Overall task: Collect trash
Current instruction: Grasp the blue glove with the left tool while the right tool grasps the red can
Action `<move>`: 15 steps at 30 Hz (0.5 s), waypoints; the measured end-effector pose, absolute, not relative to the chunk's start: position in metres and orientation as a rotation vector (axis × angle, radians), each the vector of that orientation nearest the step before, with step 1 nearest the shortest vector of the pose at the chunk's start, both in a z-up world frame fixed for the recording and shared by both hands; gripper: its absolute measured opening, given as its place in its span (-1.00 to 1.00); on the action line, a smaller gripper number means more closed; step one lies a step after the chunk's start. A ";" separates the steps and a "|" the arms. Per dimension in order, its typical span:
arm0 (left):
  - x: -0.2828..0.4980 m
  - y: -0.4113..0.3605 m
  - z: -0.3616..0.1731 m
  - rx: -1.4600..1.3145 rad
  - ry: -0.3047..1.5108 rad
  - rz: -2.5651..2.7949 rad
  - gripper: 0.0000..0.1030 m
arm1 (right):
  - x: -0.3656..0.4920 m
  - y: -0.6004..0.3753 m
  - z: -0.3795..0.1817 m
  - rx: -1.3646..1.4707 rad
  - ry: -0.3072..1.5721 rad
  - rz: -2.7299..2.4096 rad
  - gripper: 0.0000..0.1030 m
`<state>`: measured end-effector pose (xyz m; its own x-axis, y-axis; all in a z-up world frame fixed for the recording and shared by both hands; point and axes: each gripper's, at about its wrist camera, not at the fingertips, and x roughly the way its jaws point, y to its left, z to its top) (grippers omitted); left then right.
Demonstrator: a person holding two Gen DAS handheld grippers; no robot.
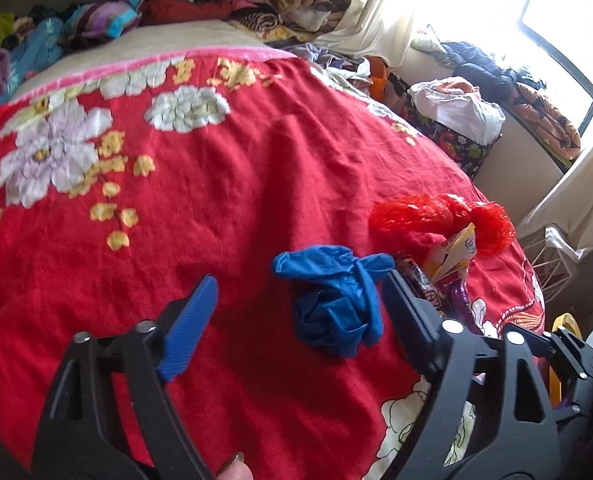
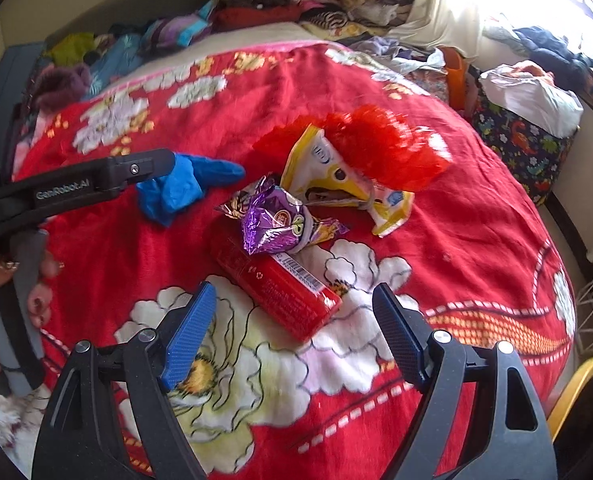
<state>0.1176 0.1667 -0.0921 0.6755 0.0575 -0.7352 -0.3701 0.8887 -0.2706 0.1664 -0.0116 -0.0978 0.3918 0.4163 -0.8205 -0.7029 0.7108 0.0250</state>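
Both the left gripper (image 1: 300, 292) and the right gripper (image 2: 294, 300) point down with jaws apart, each gripping nothing.

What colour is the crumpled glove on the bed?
Blue. The glove shows best in the left wrist view, between the open fingers.

The left tool (image 1: 300, 292) is hanging open over the red blanket (image 1: 216, 184) on the bed. A crumpled blue glove (image 1: 332, 300) is lying between its fingers, untouched. A red plastic bag (image 1: 436, 216) is lying farther right.
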 end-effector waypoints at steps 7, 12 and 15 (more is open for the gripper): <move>0.122 0.163 -0.102 -0.446 0.812 0.214 0.11 | 0.174 0.014 -0.121 -0.446 0.959 0.789 0.24; 0.128 0.152 -0.101 -0.417 0.818 0.175 -0.26 | 0.165 0.014 -0.124 -0.425 0.981 0.836 -0.36; 0.129 0.149 -0.102 -0.416 0.820 0.166 -0.42 | 0.161 0.006 -0.121 -0.369 1.010 0.833 -0.37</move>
<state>0.1286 0.1488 -0.1017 0.6746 -0.0158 -0.7380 -0.3009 0.9070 -0.2945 0.1606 0.0063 -0.1213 0.2674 0.4396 -0.8575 -0.7579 0.6455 0.0946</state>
